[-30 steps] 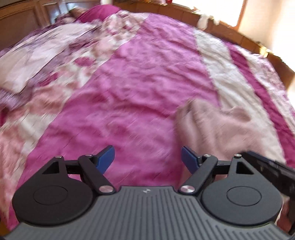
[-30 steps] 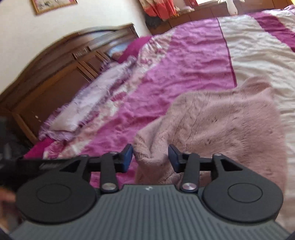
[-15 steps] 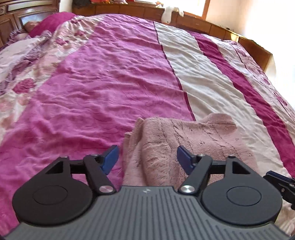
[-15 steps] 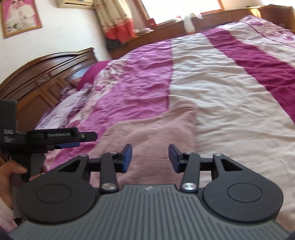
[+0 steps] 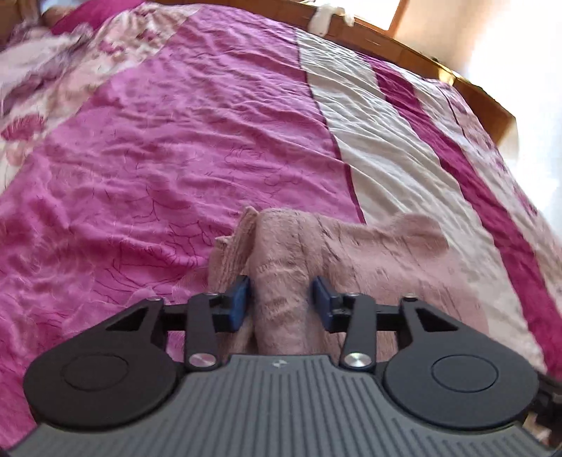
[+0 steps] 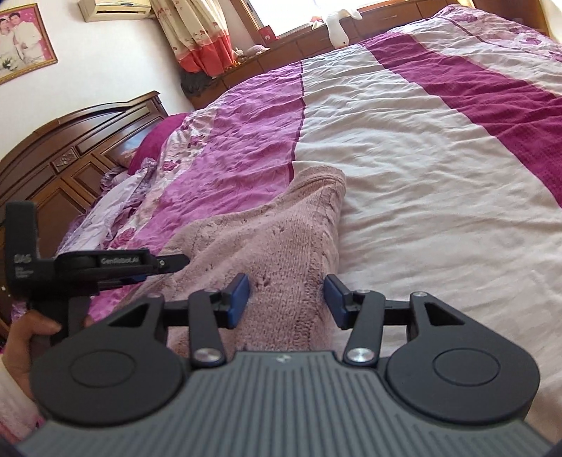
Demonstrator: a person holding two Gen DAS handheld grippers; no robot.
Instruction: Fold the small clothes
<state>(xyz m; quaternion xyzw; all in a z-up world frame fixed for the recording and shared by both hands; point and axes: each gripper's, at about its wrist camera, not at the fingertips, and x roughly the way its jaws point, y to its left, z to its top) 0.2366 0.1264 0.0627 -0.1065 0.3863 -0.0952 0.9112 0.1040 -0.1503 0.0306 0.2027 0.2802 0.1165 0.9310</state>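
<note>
A dusty-pink fuzzy garment (image 5: 368, 253) lies on the bed's striped quilt (image 5: 175, 147). My left gripper (image 5: 281, 298) straddles a raised fold at the garment's left edge; the blue pads (image 5: 240, 298) press against the bunched cloth. My right gripper (image 6: 286, 298) is open, its pads either side of the garment (image 6: 274, 246) near its right edge, with cloth between them and not pinched. The left gripper (image 6: 165, 262) also shows at the left in the right wrist view, held by a hand.
The quilt (image 6: 421, 140) has pink, cream and dark magenta stripes and spreads far ahead. A dark wooden headboard (image 6: 70, 147) stands at the left. A wooden ledge (image 6: 281, 45) with a white soft toy (image 6: 337, 24) runs along the far side.
My left gripper has moved onto the garment's left edge and narrowed around a fold, which now stands up. My right gripper has come lower over the garment's right part, still open.
</note>
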